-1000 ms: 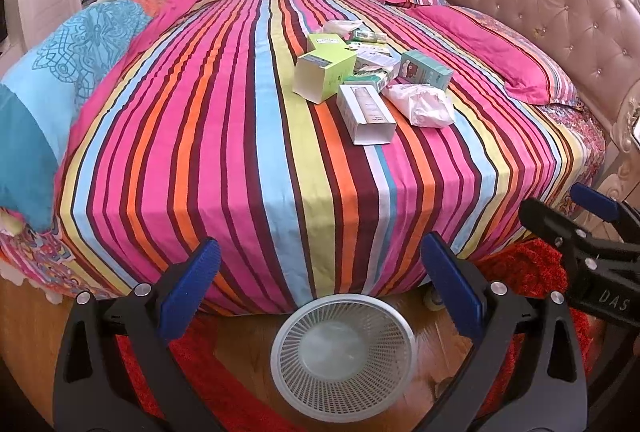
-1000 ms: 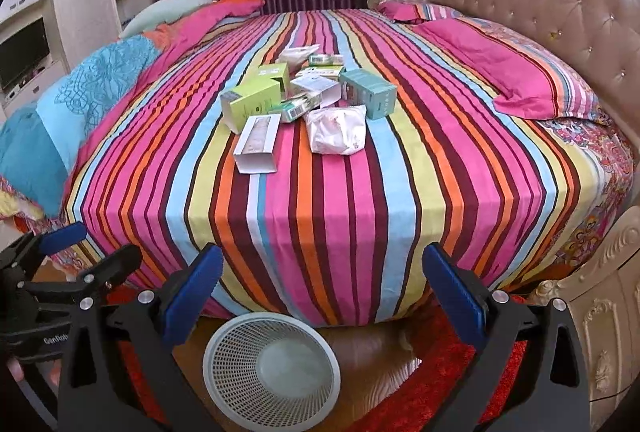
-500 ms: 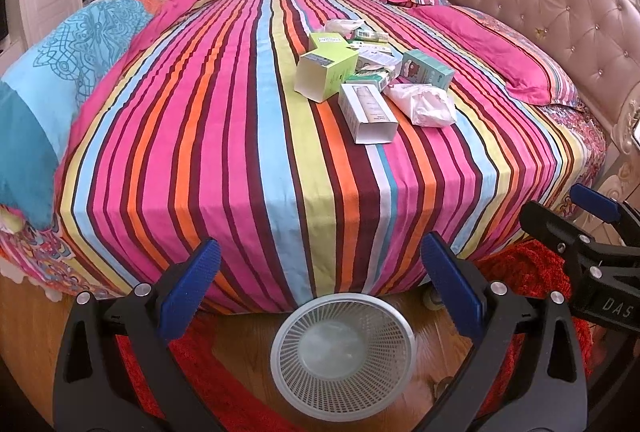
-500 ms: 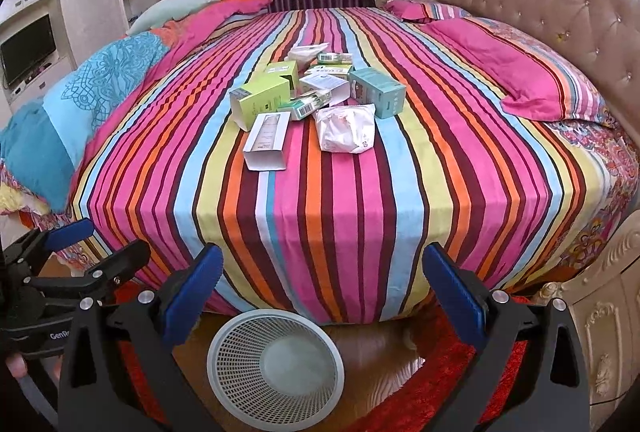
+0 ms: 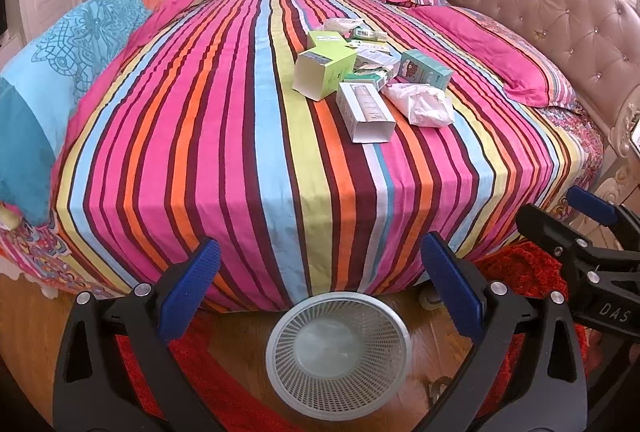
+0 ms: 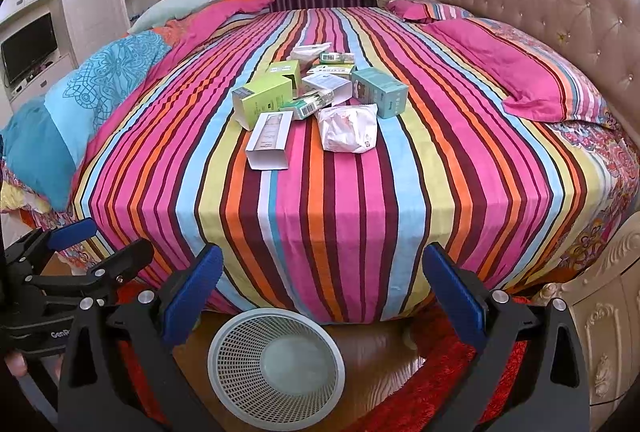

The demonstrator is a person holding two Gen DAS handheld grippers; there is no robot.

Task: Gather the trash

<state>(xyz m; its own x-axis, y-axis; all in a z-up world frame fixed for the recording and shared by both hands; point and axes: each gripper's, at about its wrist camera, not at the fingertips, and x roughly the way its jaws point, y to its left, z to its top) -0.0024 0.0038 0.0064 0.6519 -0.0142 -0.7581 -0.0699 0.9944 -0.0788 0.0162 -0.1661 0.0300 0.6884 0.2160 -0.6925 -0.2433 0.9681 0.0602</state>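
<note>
Your left hand-held gripper (image 5: 316,272) and right hand-held gripper (image 6: 320,276) gaped wide, empty; ahead lay the white carton (image 6: 270,139), long axis pointing back toward you; the basket (image 6: 276,364) sat just below.

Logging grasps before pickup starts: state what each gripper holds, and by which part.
Nothing is held. The left gripper and right gripper both have jaws wide open, short of the bed, above the white basket. The trash boxes lie untouched on the bedspread.
</note>
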